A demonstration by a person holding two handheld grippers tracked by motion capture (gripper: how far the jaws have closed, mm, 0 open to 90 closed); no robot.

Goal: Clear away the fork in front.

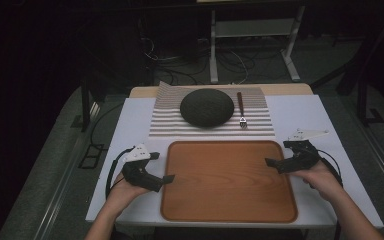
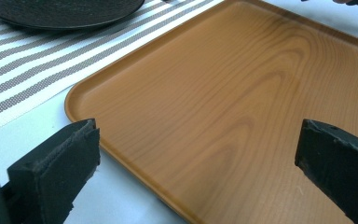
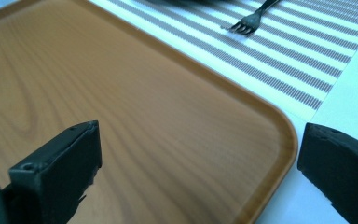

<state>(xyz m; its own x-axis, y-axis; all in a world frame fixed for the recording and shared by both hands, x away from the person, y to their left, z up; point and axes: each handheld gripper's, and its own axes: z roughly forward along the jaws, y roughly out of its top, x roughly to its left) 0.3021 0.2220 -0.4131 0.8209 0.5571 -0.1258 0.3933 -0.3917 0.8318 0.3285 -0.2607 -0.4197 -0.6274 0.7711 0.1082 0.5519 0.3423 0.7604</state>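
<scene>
Both grippers are spread wide at the wooden tray (image 1: 228,182), which lies along the table's near edge: left gripper (image 1: 166,178) astride its left rim, right gripper (image 1: 271,162) at its right. Pinch both rims evenly before lifting.

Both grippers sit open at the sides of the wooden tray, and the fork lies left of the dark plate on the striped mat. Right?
Not quite. The high view shows the fork lying right of the dark plate, not left. The rest holds.
</scene>
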